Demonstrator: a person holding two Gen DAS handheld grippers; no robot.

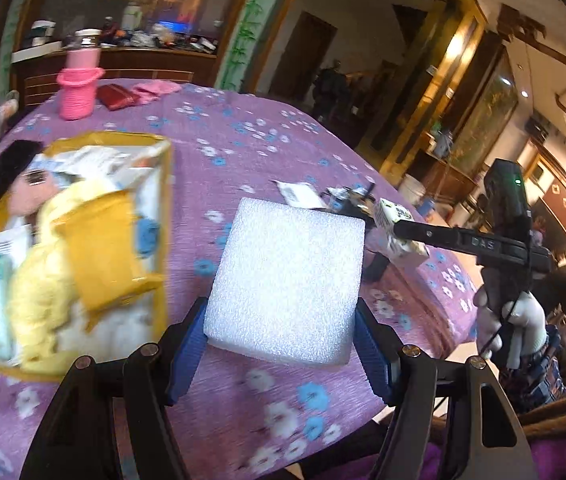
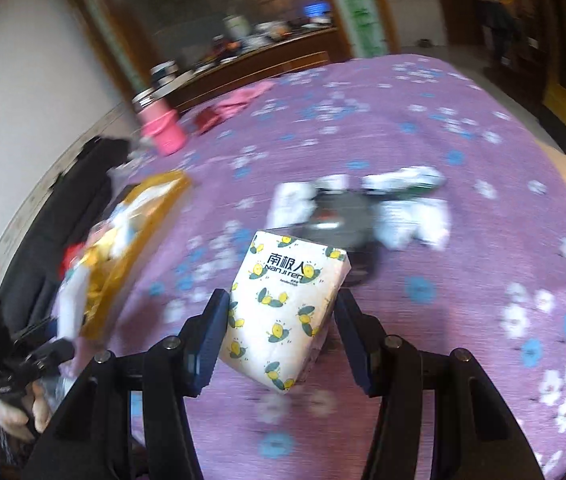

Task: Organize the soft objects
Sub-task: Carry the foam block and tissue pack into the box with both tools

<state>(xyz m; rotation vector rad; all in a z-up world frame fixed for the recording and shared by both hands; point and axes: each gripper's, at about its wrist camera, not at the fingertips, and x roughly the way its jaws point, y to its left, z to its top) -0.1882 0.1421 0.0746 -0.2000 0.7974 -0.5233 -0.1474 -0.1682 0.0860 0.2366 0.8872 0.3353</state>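
Note:
My left gripper [image 1: 281, 340] is shut on a white foam block [image 1: 289, 280] and holds it above the purple flowered tablecloth [image 1: 243, 148]. To its left stands a golden box [image 1: 155, 240] filled with soft things: yellow cloth [image 1: 55, 272], tissue packs, a plush toy. My right gripper [image 2: 281, 320] is shut on a tissue pack printed with yellow bees [image 2: 287, 304], held tilted over the cloth. The golden box [image 2: 143, 232] lies to its left. The right gripper also shows in the left wrist view [image 1: 395, 236], to the right of the foam.
A pink knitted bottle holder with a bottle [image 1: 79, 88], a red wallet [image 1: 117, 96] and pink cloth [image 1: 155, 90] sit at the table's far side. White crumpled items and a dark object [image 2: 363, 208] lie mid-table. A black phone [image 1: 3, 172] rests on the box's corner.

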